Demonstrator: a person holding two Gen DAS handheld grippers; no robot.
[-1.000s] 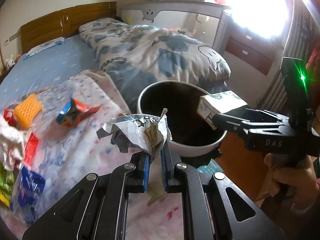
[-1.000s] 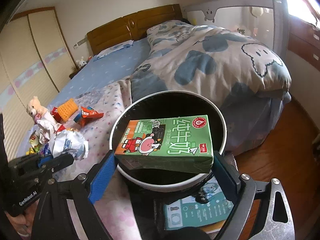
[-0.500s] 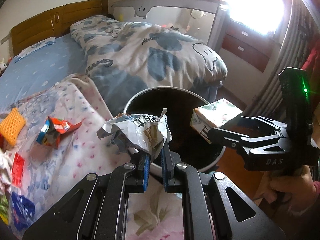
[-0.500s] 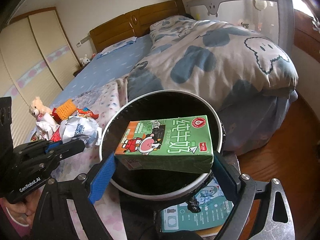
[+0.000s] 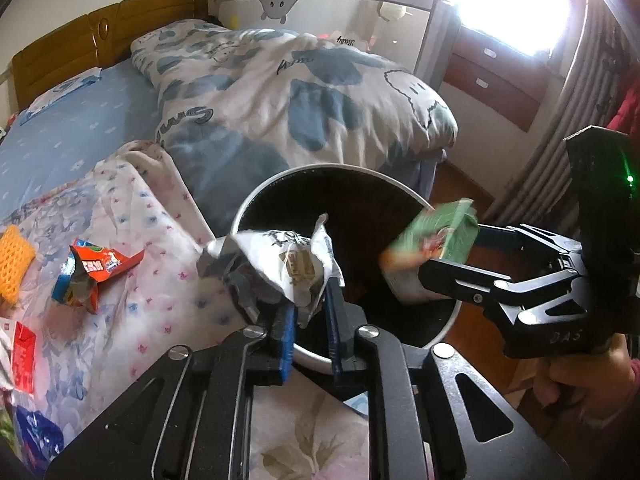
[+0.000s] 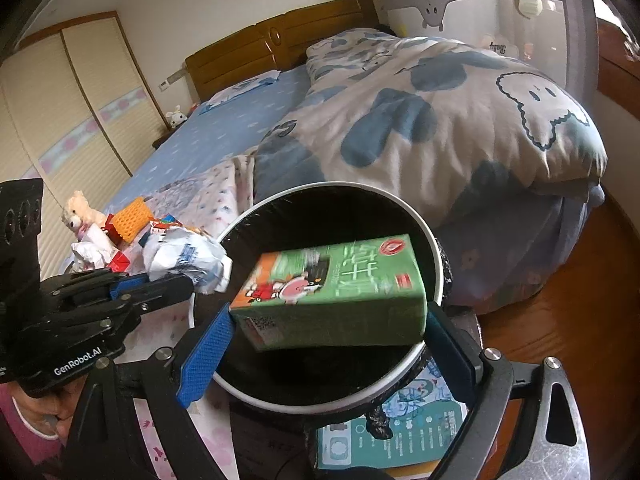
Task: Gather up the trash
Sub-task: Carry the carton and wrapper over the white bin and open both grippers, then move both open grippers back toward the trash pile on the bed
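A black bin with a white rim (image 5: 332,168) (image 6: 328,189) stands against the bed's edge. My left gripper (image 5: 310,296) (image 6: 176,282) hangs over its near rim. Its jaws are opening, and a crumpled white wrapper (image 5: 280,256) (image 6: 184,258) sits loosely between the tips with gaps beside it. My right gripper (image 6: 326,344) (image 5: 452,250) is over the bin mouth, open. A green milk carton (image 6: 336,292) (image 5: 432,248) is between its pads, tilted with one end dropped and blurred, slipping free above the bin.
On the flowered sheet lie an orange-blue snack wrapper (image 5: 96,276), a yellow mesh sleeve (image 5: 14,264), a red pack (image 5: 24,356) and blue plastic (image 5: 36,444). A blue-patterned duvet (image 5: 300,92) lies behind the bin. A booklet (image 6: 400,432) lies under it, by wood floor (image 6: 560,320).
Both grippers came further over the bin. The left jaws parted around the wrapper. The carton, held level before, now tilts and blurs as it drops from the right pads.
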